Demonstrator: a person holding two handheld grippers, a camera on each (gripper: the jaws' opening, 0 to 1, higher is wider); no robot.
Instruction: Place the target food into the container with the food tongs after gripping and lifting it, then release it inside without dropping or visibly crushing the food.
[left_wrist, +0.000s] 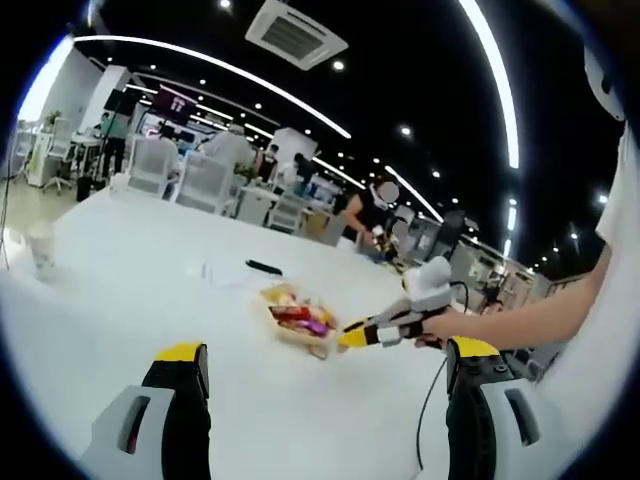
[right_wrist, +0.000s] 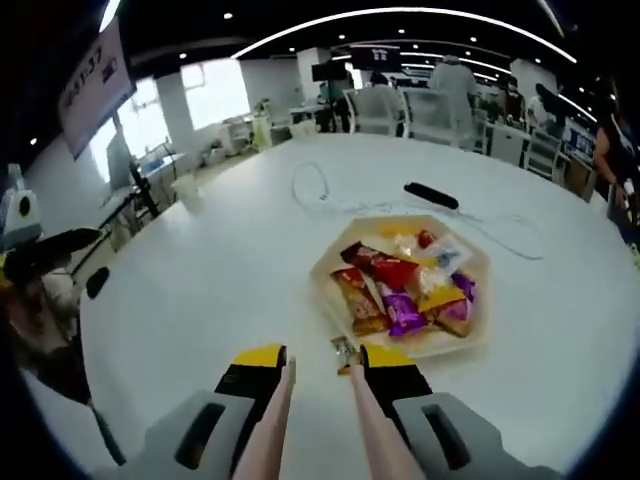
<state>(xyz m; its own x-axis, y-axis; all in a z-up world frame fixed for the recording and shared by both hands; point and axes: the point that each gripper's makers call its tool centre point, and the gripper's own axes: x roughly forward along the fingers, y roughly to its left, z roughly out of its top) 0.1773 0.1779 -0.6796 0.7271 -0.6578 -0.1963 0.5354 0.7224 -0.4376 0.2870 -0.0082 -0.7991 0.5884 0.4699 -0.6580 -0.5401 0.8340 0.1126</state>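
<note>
I work at a wide white table (right_wrist: 210, 270) in an open-plan office. Overhead, a black ceiling (left_wrist: 400, 60) carries long curved light strips (left_wrist: 495, 75), small round spotlights and a square air-conditioning vent (left_wrist: 295, 35). White mesh-backed chairs (left_wrist: 205, 180) stand along the table's far edge. Beyond them, desks, monitors and several people. Bright windows (right_wrist: 215, 95) line the far wall; a hanging sign (right_wrist: 95, 80) sits near them

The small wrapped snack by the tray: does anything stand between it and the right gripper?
Nothing visible does. The small wrapped snack lies on the white table just ahead of the right gripper, against the snack tray.
</note>
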